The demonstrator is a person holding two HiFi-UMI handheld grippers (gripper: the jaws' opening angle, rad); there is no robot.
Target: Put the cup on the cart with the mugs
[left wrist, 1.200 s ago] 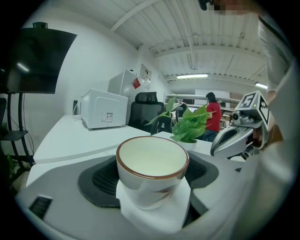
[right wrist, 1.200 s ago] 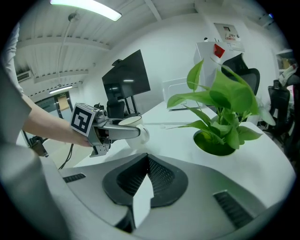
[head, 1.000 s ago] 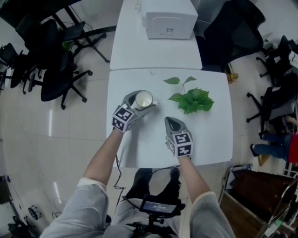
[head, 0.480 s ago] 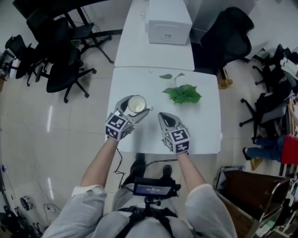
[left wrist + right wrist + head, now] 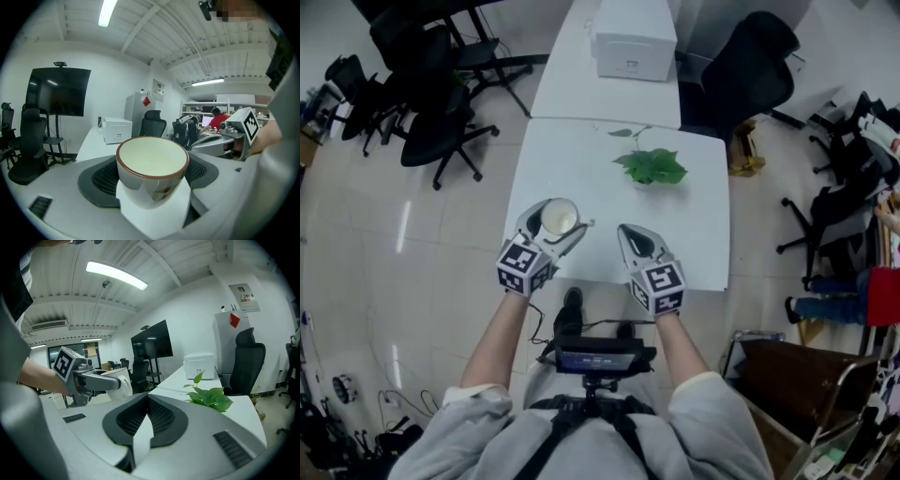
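- The left gripper view shows the cup (image 5: 151, 161) close up: a rounded, glossy body, a cream inside and a thin brown rim, seated upright between ribbed dark pads.
- The left gripper (image 5: 555, 223) is clamped on the cup; from the head view the cup shows only as a pale round mouth over the near-left part of the white table (image 5: 694, 234).
- The right gripper view alone shows the cup's looped handle, beside the left gripper's marker cube.
- The right gripper (image 5: 630, 234) has its jaws pressed together with nothing between them, the ribbed pads meeting in a narrow seam. It hangs over the table's near edge, just right of the cup.
- A leafy green plant (image 5: 649, 166) sits farther back on the table, its broad leaves smooth.
- A boxy white appliance (image 5: 635, 42) stands on the next table behind.
- Only the left gripper view shows a dark flat screen (image 5: 56, 91) on a stand.
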